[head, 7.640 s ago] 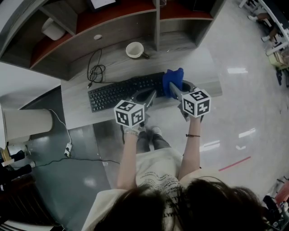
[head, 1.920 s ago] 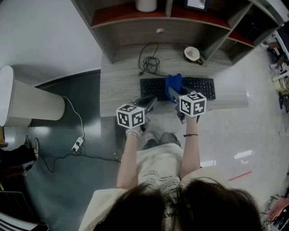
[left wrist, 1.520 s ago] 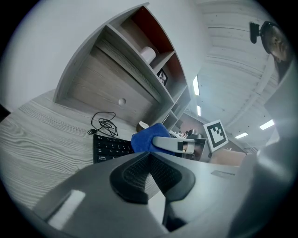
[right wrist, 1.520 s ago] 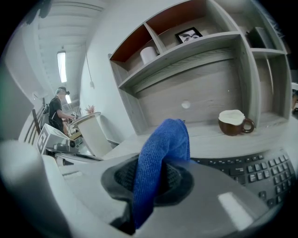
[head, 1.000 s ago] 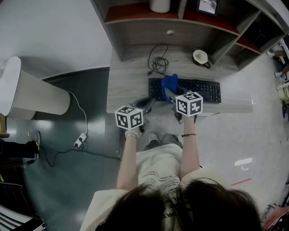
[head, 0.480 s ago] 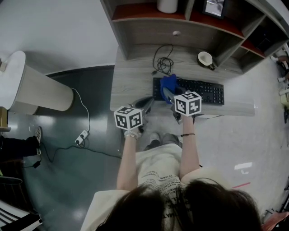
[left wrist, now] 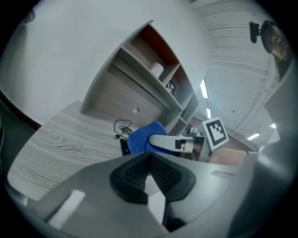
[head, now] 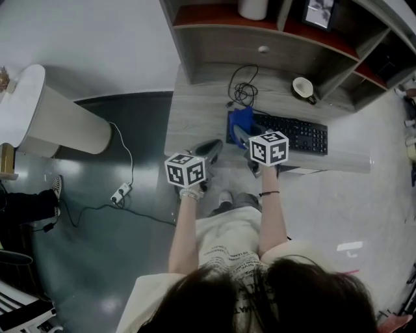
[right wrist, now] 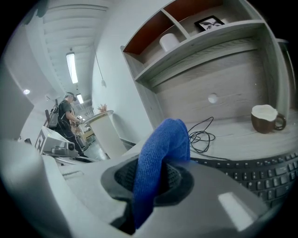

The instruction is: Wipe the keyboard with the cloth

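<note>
A black keyboard (head: 296, 134) lies on the grey wooden desk (head: 195, 123), and it also shows at the lower right of the right gripper view (right wrist: 263, 174). My right gripper (head: 242, 134) is shut on a blue cloth (head: 241, 120) that rests over the keyboard's left end. The cloth (right wrist: 160, 155) hangs folded between that gripper's pads. My left gripper (head: 210, 147) hovers at the desk's front edge, left of the cloth, with its jaws together and nothing between them. In the left gripper view the cloth (left wrist: 142, 138) sits just ahead.
A coiled cable (head: 244, 95) and a cup (head: 302, 87) lie behind the keyboard. Shelves above hold a white roll (head: 253, 8) and a picture frame (head: 318, 13). A white round stand (head: 45, 120) and a power strip (head: 120, 193) are on the floor, left.
The right gripper has dragged the cloth leftward along the keyboard, from its right end to its left end. The left gripper has stayed by the desk's front edge.
</note>
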### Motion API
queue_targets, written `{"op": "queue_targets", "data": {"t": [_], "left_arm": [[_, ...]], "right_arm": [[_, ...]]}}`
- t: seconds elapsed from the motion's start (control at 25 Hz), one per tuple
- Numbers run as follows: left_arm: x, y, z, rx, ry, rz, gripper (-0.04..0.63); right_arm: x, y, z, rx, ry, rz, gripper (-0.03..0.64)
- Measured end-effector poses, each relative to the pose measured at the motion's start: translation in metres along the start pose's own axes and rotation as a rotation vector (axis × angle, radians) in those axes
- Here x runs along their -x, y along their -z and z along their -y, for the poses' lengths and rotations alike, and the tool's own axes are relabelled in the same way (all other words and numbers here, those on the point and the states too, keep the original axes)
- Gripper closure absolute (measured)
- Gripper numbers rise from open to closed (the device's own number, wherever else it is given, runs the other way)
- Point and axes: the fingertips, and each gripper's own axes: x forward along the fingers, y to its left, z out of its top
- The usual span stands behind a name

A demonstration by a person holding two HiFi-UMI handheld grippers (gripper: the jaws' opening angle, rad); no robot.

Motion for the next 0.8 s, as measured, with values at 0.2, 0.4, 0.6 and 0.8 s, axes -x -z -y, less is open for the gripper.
{"op": "queue_targets", "data": {"t": [0.2,0.4,0.6,0.8], "left_arm": [[0.007,-0.001,-0.003,-0.003,-0.015,0.011,0.591],[0.009,-0.003,-0.001,-0.011,-0.026,0.023,0.591],[0.009,-0.012,0.003,-0.026,-0.043,0.065,0.591],[0.012,-0.018,0.012,-0.045,-0.070,0.102,0.591]], "right_arm": [[-0.006,0.000,-0.010,-0.002,-0.027,0.007,0.558],[-0.007,-0.002,-0.019,0.011,-0.070,0.012,0.557],[-0.003,-0.012,-0.025,0.021,-0.127,0.047,0.557],[0.004,-0.019,-0.024,0.013,-0.147,0.067,0.557]]}}
